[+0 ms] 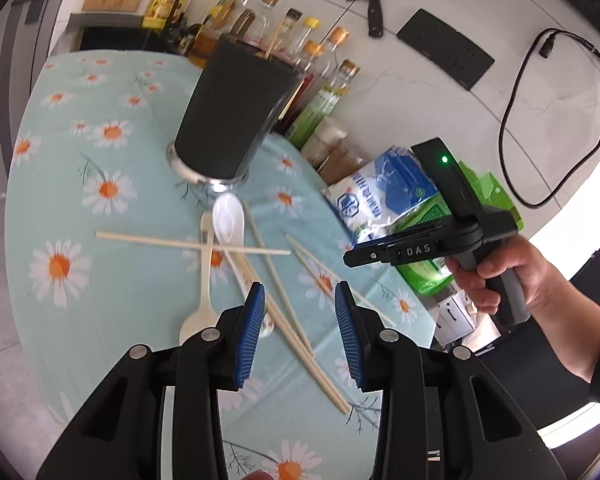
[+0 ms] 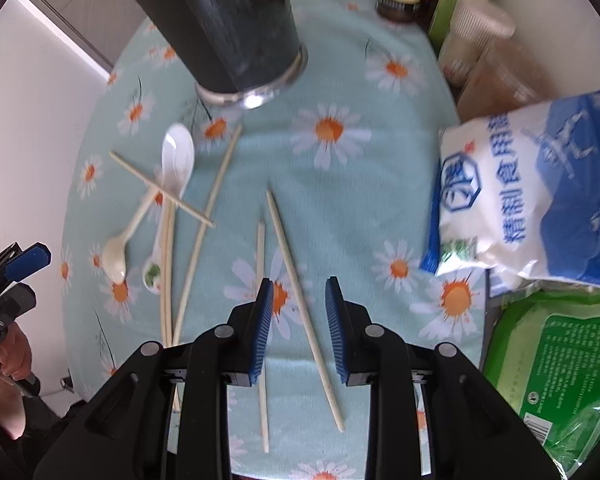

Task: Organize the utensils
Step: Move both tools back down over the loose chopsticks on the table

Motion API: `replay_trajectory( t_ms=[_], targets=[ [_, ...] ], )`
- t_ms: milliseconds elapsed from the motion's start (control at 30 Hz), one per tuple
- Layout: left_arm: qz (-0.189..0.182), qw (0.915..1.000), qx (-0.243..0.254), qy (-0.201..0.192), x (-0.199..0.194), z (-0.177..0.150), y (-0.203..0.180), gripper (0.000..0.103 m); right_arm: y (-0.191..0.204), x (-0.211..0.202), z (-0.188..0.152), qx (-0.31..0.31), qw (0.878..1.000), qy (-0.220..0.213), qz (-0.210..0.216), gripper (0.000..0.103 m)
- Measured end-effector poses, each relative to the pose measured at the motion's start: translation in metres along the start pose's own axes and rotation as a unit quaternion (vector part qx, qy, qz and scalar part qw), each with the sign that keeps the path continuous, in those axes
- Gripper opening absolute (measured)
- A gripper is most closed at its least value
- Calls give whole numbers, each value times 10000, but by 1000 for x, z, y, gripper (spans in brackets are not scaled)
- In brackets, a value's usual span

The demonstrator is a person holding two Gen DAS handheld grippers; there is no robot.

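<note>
Surface: counter under a pale green daisy-print cloth (image 2: 340, 184), white tiled wall behind.
Landmark: tall black cup (image 1: 232, 108) with a metal base, stood upright on the cloth; one wooden stick rose from its mouth, rest of the contents hidden by the wall of the cup.
Behind the cup: row of glass condiment bottles (image 1: 320, 60) along the wall, liquids inside too blurred to tell apart.
Right of the cup: blue-and-white bag (image 2: 532, 192) of white grains, lay on a green packet (image 2: 552, 360).
Below the cup: white ceramic spoon (image 1: 229, 216), bowl nearest the cup base; cream plastic spoon (image 1: 206, 280) just beside it; loose chopsticks (image 1: 276, 284) crossed over and around both.
Further right of the cup: two separate chopsticks (image 2: 300, 292) on bare cloth, not touching.
Left gripper (image 1: 300, 332): partly open, nothing between the blue pads, hung over the crossed chopsticks.
Right gripper (image 2: 298, 328): partly open, empty, pointed down with one of the two separate chopsticks in the gap, untouched by the pads.
Hand (image 1: 512, 276): wrapped around the right gripper's handle.
</note>
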State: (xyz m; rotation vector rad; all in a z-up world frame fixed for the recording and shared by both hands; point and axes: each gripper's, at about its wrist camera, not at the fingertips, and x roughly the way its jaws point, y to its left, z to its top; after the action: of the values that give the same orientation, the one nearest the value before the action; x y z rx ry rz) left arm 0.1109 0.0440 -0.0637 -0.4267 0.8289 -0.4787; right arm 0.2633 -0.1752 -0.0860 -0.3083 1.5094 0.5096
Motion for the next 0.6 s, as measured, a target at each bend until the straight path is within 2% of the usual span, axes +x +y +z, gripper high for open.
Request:
replay_trajectory(
  t_ms=[167, 200, 267, 367, 600],
  targets=[
    [51, 9999, 18, 145, 3, -15, 4, 35, 3, 21, 3, -67, 9980, 626, -35, 27],
    [62, 9999, 20, 154, 2, -16, 5, 35, 4, 23, 4, -86, 9975, 698, -67, 24],
    [82, 9998, -9, 156, 1, -18, 7, 35, 8, 27, 6, -148, 9967, 780, -149, 22],
    [96, 9998, -68, 157, 1, -20, 11, 35, 12, 34, 8, -241, 9954, 891, -237, 11],
    [213, 9995, -46, 209, 2, -20, 10, 35, 15, 46, 10, -345, 9936, 1006, -390, 8]
  ],
)
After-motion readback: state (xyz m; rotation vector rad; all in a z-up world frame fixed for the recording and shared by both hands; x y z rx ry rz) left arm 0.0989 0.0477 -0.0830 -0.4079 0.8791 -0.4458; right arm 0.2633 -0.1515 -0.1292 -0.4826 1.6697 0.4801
